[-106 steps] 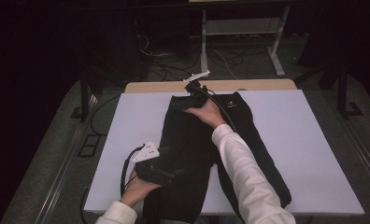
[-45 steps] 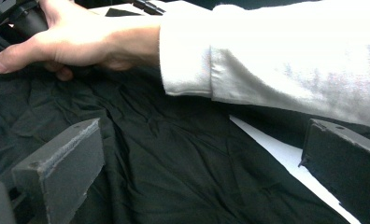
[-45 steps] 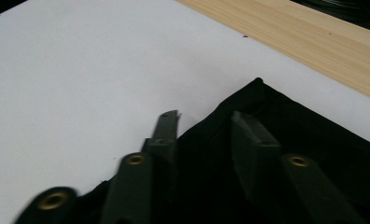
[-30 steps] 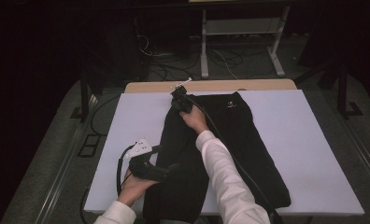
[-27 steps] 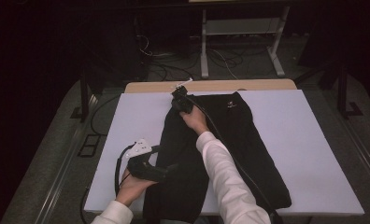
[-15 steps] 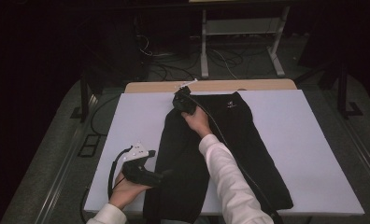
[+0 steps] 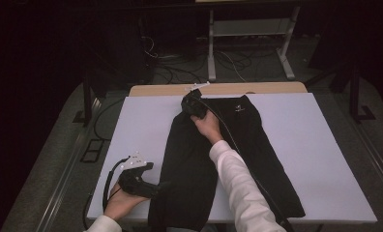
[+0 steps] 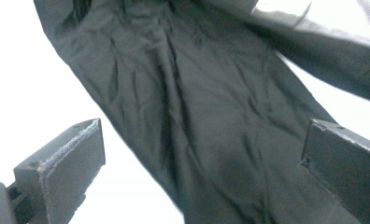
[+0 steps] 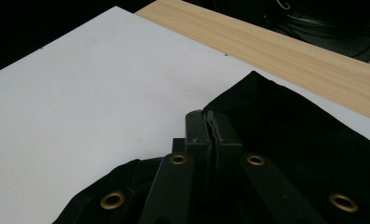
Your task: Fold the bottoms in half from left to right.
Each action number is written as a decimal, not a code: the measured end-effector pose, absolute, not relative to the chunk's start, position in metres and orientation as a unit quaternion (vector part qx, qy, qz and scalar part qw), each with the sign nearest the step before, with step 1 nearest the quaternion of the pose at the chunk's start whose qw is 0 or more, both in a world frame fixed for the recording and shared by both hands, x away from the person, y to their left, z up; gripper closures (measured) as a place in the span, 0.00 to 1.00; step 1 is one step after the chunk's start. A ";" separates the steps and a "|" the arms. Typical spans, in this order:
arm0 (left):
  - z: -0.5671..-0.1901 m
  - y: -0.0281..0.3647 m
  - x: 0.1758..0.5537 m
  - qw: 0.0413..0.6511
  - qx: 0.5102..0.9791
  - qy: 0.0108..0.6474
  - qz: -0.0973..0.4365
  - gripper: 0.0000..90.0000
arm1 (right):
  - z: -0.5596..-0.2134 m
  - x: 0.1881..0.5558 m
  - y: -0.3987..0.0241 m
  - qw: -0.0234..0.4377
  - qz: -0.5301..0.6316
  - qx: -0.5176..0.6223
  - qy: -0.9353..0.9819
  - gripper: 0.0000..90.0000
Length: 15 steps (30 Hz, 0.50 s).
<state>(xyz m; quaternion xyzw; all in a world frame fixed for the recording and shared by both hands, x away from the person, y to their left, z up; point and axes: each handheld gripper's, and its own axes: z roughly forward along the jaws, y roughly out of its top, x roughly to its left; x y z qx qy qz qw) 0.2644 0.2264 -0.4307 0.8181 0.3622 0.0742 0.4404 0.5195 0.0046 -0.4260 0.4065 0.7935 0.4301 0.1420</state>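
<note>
While the right gripper (image 7: 191,102) pinches the black trousers' (image 7: 257,159) waistband at upper centre, the left gripper (image 7: 164,185), jaws spread, must next clamp the leg.

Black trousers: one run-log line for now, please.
right gripper: shut on black trousers waistband | left gripper: open over leg | white table

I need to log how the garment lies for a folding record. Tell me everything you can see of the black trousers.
The black trousers are of thin, creased, matt-looking fabric, lying flat on the white table cover, waistband far, legs toward the person. A small white logo sits near the waist. The right gripper is shut on the far waist edge; the left gripper stands open at the near left leg.
</note>
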 end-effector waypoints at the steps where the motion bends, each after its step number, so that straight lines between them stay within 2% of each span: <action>1: -0.431 0.227 0.264 0.441 0.817 0.365 0.071 0.00 | -0.426 0.519 0.004 0.142 0.430 0.407 0.793 0.96; 15: -0.439 0.243 0.255 0.432 0.817 0.380 0.044 0.00 | -0.424 0.519 0.001 0.144 0.442 0.409 0.785 0.96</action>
